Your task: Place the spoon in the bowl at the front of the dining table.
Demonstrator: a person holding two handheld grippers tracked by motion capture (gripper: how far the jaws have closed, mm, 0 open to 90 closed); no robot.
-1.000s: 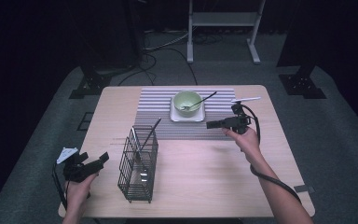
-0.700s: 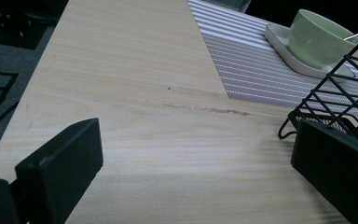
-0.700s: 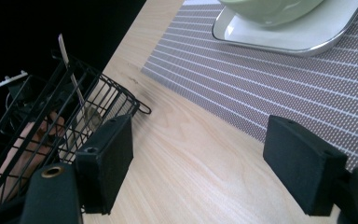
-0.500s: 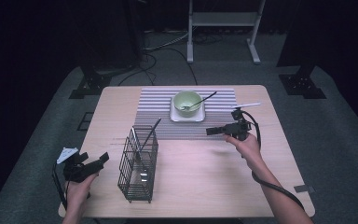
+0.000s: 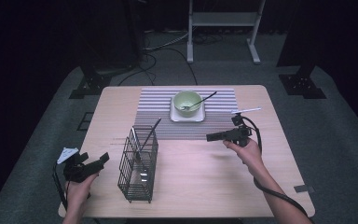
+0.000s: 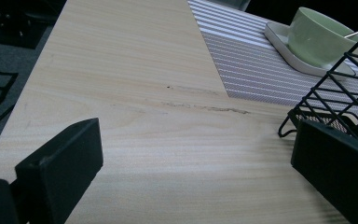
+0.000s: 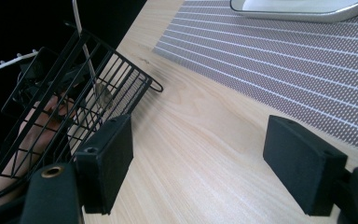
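1. A light wooden table (image 5: pixel 191 186) stood on a grey floor, with a striped placemat (image 5: pixel 158 112) laid across its far middle
2. On the placemat sat a white square plate (image 5: pixel 187 116), and on the plate a pale green bowl (image 5: pixel 187 101) with a dark-handled utensil (image 5: pixel 204 99) resting in it, its handle angled up toward the far right
3. A black wire basket (image 5: pixel 138 165) stood upright on the bare wood on the near left, just in front of the placemat's near edge; a dark-handled utensil (image 5: pixel 149 134) leaned out of its top
4. The left gripper (image 5: pixel 103 158) was held low at the near-left edge of the table, to the left of the basket and apart from it; in the left gripper view its two black jaws stood wide apart with only bare wood between them, holding nothing
5. The right gripper (image 5: pixel 210 137) hovered over the table right of centre, just past the placemat's near edge, pointing left toward the basket; in the right gripper view its jaws were spread wide and empty, with wood grain between them
6. In the right gripper view the basket (image 7: pixel 74 107) appeared tilted at the left, with the person's left hand (image 7: pixel 37 140) visible through its wires
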